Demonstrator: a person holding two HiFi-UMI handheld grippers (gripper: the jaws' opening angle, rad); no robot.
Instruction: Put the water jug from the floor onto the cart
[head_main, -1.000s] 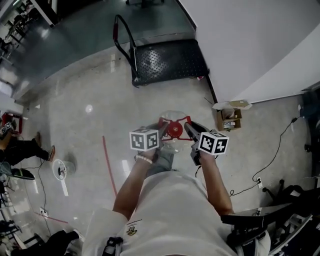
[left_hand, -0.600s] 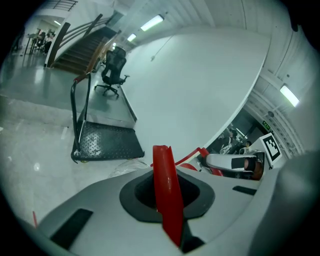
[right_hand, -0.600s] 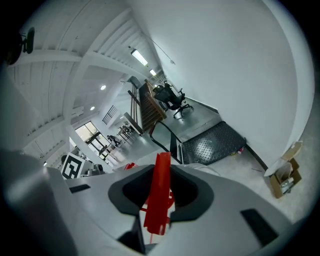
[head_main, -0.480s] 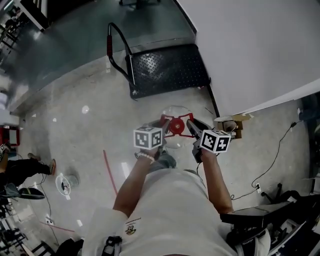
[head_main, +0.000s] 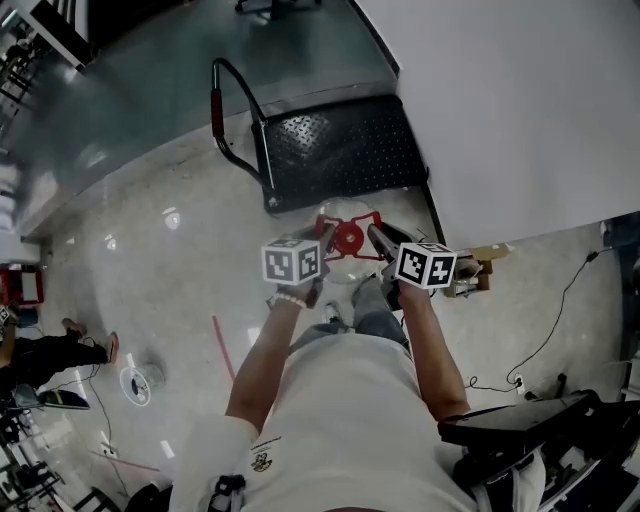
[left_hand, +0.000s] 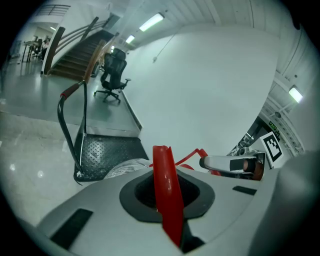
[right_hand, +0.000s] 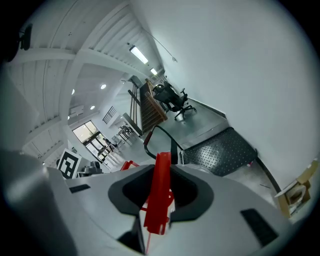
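Note:
The water jug (head_main: 341, 262) is clear with a red cap and a red carrying handle (head_main: 347, 220), and it hangs off the floor between both grippers. My left gripper (head_main: 322, 237) is shut on the handle's left side, seen as a red strip (left_hand: 167, 192) between the jaws. My right gripper (head_main: 374, 236) is shut on the other side of the handle (right_hand: 160, 195). The black flat cart (head_main: 340, 150) with its upright push bar (head_main: 224, 112) stands just ahead of the jug. The jug's lower body is hidden by the grippers.
A white wall (head_main: 520, 100) runs along the cart's right side. An open cardboard box (head_main: 474, 268) sits on the floor by the wall. A cable (head_main: 540, 330) trails at right; a small fan (head_main: 140, 382) and a seated person (head_main: 50, 345) are at left. An office chair (left_hand: 113, 75) stands beyond the cart.
Both grippers have carried the jug forward together. The cart now lies much closer, and the cardboard box has slid back beside the right gripper.

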